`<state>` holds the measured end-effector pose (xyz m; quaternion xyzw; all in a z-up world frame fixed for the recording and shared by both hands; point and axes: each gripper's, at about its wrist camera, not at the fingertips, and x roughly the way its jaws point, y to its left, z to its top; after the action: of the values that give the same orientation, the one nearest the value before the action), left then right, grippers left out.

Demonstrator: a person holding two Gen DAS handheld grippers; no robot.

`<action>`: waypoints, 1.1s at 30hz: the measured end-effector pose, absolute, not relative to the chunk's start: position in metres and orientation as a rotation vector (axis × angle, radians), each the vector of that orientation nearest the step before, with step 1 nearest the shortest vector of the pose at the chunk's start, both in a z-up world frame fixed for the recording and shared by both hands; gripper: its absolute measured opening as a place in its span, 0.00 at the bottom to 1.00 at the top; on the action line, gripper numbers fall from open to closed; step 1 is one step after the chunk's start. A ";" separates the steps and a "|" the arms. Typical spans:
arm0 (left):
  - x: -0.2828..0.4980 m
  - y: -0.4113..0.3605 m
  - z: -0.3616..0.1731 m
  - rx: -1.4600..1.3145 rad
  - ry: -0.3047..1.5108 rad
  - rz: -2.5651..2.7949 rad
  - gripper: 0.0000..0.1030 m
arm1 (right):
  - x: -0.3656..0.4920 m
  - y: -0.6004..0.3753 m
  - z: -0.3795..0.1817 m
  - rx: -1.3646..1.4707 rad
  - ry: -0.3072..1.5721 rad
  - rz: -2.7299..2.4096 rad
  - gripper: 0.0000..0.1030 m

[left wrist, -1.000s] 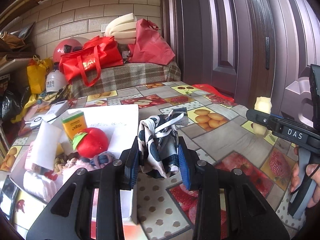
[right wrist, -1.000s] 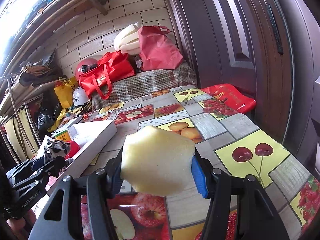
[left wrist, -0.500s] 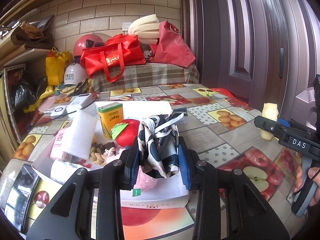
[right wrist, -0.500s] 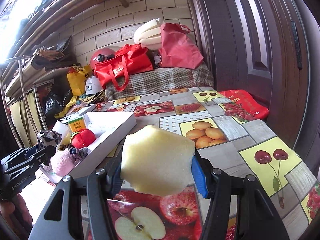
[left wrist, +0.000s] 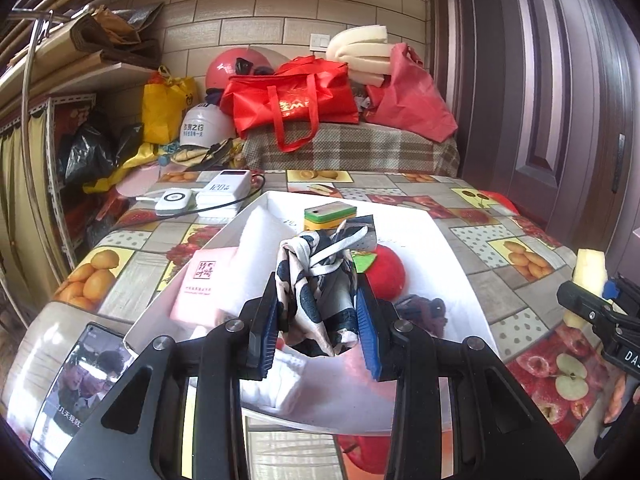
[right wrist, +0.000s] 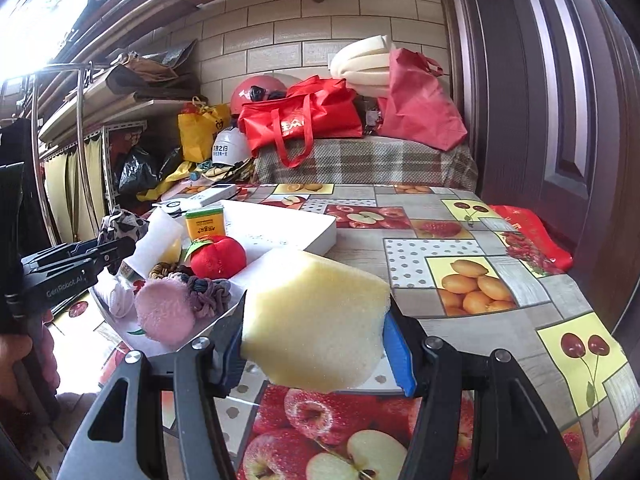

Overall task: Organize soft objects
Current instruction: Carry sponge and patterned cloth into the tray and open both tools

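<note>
My left gripper [left wrist: 318, 332] is shut on a black-and-white patterned cloth [left wrist: 320, 288] and holds it above the white box [left wrist: 452, 264]. My right gripper [right wrist: 316, 352] is shut on a yellow foam sponge [right wrist: 316, 316], just right of the white box [right wrist: 280, 228], above the table. The box holds a red plush fruit [right wrist: 218, 256], a pink pompom [right wrist: 164, 312], hair ties [right wrist: 208, 288], a yellow-green carton [right wrist: 204, 220] and a white foam block [left wrist: 262, 248]. The left gripper also shows in the right wrist view [right wrist: 108, 252], and the sponge in the left wrist view [left wrist: 590, 268].
The table has a fruit-print cover [right wrist: 460, 280]. A white power bank [left wrist: 226, 192] and a round white device [left wrist: 174, 200] lie behind the box. A phone [left wrist: 80, 384] lies at the front left. Red bags [left wrist: 292, 104] and helmets sit at the back; a door [left wrist: 560, 100] is on the right.
My left gripper has carried the cloth leftward from over the table to above the box. My right gripper has brought the sponge left, closer to the box.
</note>
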<state>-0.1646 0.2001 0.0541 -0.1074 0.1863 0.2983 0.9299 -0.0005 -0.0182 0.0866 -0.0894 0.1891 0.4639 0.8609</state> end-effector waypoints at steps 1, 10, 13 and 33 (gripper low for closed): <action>-0.165 0.206 0.053 -0.238 0.385 0.614 0.33 | -0.002 -0.013 0.086 -0.191 0.401 0.982 0.57; -0.154 0.226 0.050 -0.263 0.411 0.634 0.33 | -0.009 0.042 0.083 -0.219 0.420 1.069 0.57; -0.141 0.226 0.050 -0.236 0.435 0.606 0.33 | -0.012 0.061 0.082 -0.227 0.420 1.094 0.57; -0.112 0.247 0.045 -0.239 0.511 0.709 0.34 | -0.002 0.127 0.077 -0.322 0.463 1.151 0.63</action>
<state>-0.1119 0.2472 0.0451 -0.1155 0.2469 0.3425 0.8991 -0.0022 0.1268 0.0773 -0.1504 0.2158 0.5369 0.8016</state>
